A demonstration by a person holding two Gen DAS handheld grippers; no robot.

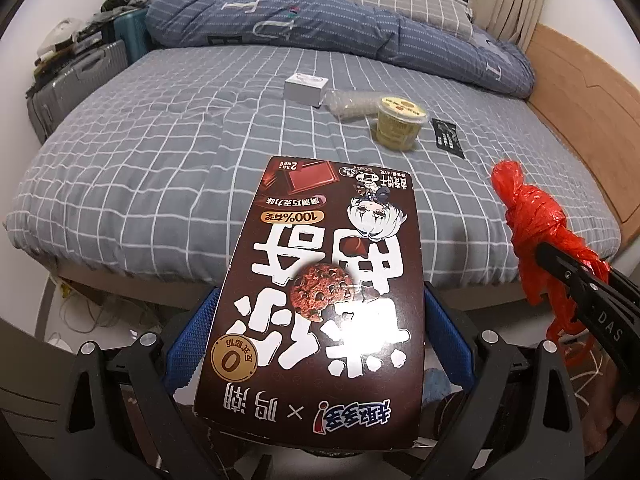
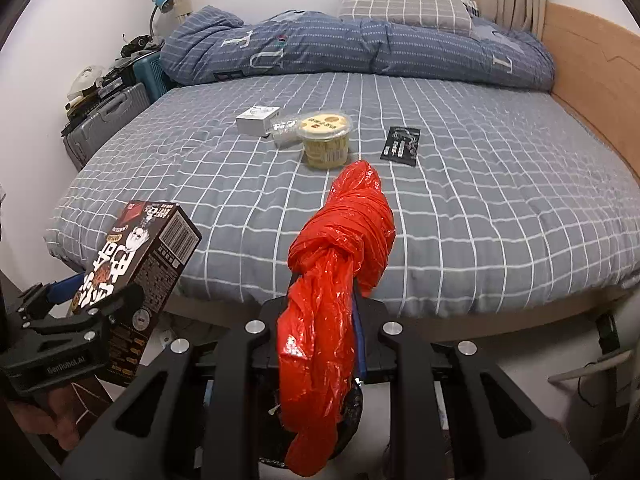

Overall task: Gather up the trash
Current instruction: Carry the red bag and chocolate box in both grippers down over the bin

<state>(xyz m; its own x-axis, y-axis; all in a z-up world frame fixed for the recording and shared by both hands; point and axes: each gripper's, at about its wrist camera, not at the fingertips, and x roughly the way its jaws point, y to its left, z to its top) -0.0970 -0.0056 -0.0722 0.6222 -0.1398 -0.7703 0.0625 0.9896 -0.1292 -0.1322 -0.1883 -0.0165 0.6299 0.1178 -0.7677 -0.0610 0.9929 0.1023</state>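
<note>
My left gripper (image 1: 320, 316) is shut on a brown cookie box (image 1: 324, 272), its blue pads (image 1: 192, 336) pressing both sides; the box (image 2: 152, 248) hangs off the bed's near edge. My right gripper (image 2: 324, 308) is shut on a knotted red plastic bag (image 2: 340, 256), which droops over the jaws. The bag (image 1: 532, 216) also shows at the right of the left wrist view. On the grey checked bed (image 2: 480, 208) lie a small white box (image 2: 258, 119), clear plastic packaging (image 2: 285, 128), a lidded yellow cup (image 2: 325, 136) and a flat black wrapper (image 2: 402, 146).
A rolled blue duvet (image 2: 360, 48) and a pillow (image 2: 404, 8) lie at the bed's far side. Suitcases (image 2: 104, 120) with clutter stand at the left, and a wooden headboard (image 2: 592, 72) at the right. A dark round object (image 2: 352, 412) sits on the floor under the bag.
</note>
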